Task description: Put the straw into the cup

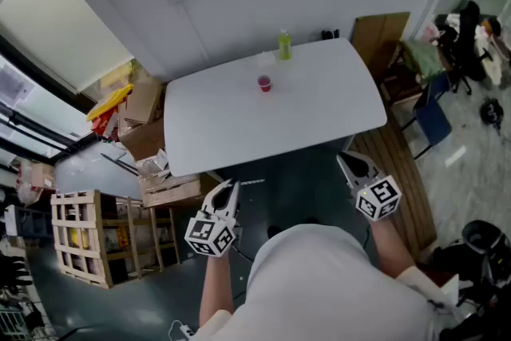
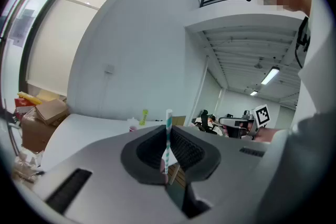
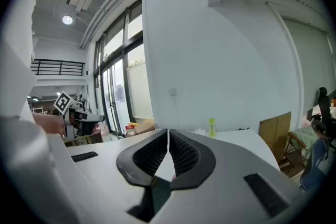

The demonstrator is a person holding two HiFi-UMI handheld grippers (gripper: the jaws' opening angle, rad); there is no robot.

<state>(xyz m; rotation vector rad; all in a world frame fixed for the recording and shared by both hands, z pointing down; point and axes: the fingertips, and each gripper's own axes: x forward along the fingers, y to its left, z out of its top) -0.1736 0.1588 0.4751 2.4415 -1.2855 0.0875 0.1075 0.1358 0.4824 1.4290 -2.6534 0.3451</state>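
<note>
Left gripper is clamped on a white, teal-striped paper straw, upright and gripped low on its length. The straw is judged light and crushable, so a gentle pinch suffices. Right gripper is closed and empty. Small red cup stands far off on the white table.

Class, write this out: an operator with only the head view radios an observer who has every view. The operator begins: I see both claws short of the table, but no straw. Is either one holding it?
Observer: Yes. In the left gripper view, the left claw is shut on a teal-striped straw, which stands upright between the jaws.
Operator: And the other one?
Observer: The right gripper view shows the right claw shut, tips touching, with nothing between them.
</note>
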